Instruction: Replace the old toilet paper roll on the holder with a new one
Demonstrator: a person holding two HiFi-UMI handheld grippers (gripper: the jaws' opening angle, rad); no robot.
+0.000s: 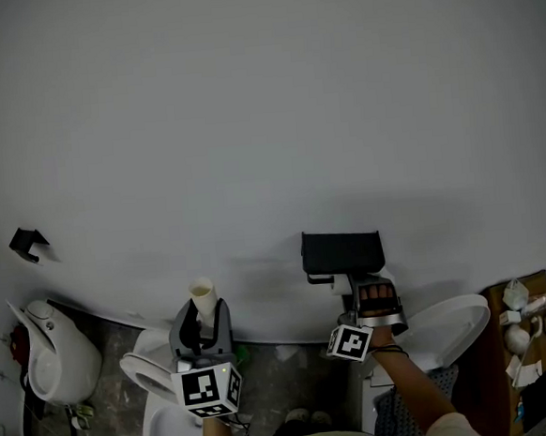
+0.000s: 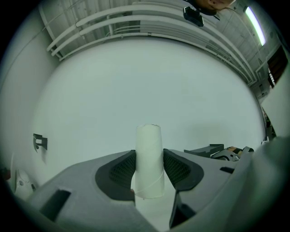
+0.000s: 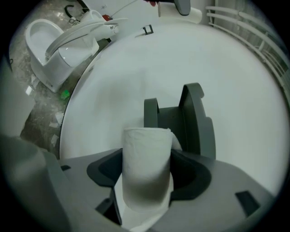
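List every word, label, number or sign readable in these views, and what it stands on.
None readable.
The left gripper and right gripper bear only black-and-white square markers, no letters.
The cardboard tube, paper roll and wall holder show no print.
Clutter at the head view's right edge: too small to read.

The left tool (image 2: pixel 150 171) clamps a bare white cardboard tube (image 2: pixel 149 145) upright between its dark ribbed pads (image 2: pixel 121 170), the tube's top rising above them against a plain white wall (image 2: pixel 136 81). A small dark bracket (image 2: pixel 40 142) sits on the wall far left
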